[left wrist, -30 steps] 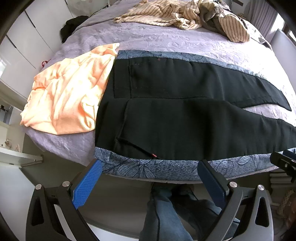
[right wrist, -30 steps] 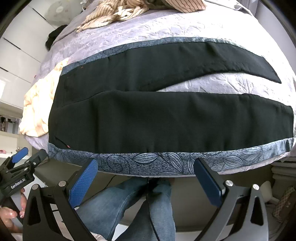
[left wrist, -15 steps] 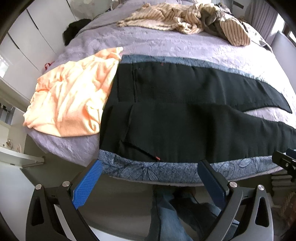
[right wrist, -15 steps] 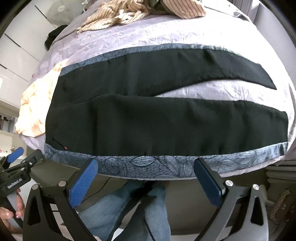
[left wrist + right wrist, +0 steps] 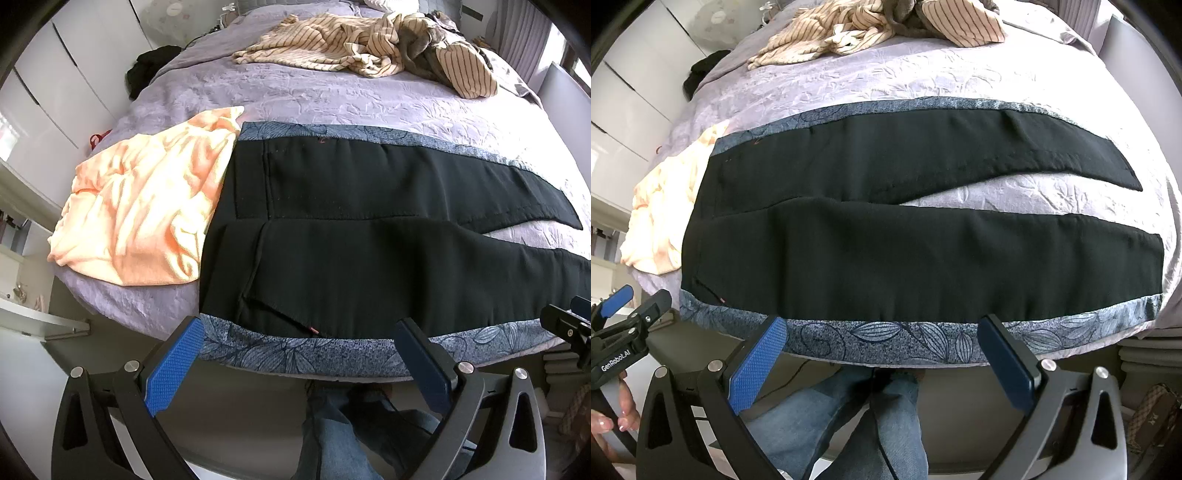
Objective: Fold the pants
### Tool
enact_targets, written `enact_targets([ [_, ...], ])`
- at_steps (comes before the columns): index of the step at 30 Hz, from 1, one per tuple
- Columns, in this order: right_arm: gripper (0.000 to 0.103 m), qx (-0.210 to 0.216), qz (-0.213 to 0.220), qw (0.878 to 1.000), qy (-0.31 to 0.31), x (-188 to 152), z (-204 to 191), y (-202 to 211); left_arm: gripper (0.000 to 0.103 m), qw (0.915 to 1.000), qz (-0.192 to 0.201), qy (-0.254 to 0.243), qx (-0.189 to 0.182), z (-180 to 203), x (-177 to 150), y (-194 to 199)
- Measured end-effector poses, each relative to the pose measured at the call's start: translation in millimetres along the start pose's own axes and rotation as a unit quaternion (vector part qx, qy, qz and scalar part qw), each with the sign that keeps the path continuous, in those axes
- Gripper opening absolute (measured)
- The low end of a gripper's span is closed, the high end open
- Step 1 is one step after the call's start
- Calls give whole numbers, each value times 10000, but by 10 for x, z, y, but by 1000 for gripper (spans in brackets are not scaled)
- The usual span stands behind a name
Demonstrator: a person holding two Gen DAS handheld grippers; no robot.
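two legs of pants (image 5: 369,266) run rightward; waistband left

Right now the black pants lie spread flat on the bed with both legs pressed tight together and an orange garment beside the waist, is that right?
Not quite. The black pants lie flat on the bed, but the legs are parted, with bedspread showing between them in the right wrist view. The orange garment does sit beside the waist.
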State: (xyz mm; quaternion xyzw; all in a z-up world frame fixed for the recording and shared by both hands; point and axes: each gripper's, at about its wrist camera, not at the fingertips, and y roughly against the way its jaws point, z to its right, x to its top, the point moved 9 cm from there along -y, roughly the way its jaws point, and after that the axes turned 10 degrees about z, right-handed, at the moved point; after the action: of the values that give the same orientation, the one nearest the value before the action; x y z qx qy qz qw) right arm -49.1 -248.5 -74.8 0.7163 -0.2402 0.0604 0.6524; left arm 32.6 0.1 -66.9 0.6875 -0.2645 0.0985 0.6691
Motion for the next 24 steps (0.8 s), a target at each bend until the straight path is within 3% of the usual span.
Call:
enact_targets([
  [24,103,-11,-73,10000,-28,79,41,-84,103,10000,-86,-18,12,52,48,-92],
])
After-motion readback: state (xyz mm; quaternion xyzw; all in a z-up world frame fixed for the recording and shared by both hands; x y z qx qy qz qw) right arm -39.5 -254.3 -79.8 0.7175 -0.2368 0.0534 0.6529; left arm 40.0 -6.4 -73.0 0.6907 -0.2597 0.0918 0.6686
